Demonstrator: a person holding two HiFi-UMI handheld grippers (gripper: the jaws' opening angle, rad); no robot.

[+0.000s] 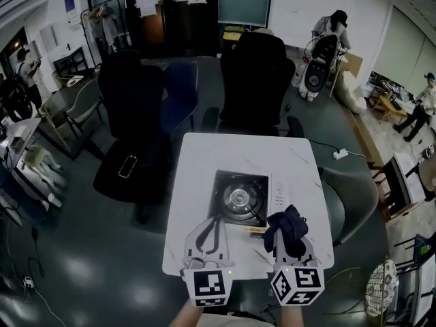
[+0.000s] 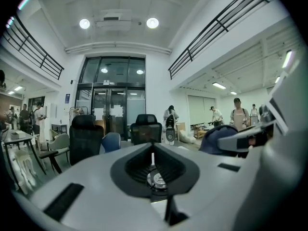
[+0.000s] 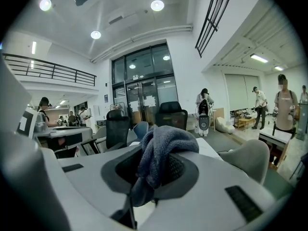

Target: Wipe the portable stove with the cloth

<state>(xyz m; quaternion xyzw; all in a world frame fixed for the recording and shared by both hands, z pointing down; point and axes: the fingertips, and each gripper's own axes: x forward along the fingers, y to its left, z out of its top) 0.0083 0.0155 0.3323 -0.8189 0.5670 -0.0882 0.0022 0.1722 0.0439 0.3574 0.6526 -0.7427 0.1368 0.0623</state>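
Clamping cloth (image 3: 161,148) in R gripper (image 3: 156,162) over near-right corner of stove (image 1: 238,197), sitting toward table's (image 1: 204,162) near edge. Holding L gripper (image 1: 216,218) pinched closed, empty, at stove's near-left corner. Judging wiping not started yet; whole top remaining.

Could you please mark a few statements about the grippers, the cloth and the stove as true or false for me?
1. The right gripper is shut on the dark cloth. True.
2. The left gripper grips a second cloth. False: its jaws are together with nothing between them.
3. The portable stove stands on the white table. True.
4. The cloth lies spread flat over the burner. False: it is bunched in the right gripper's jaws, and the burner is uncovered.
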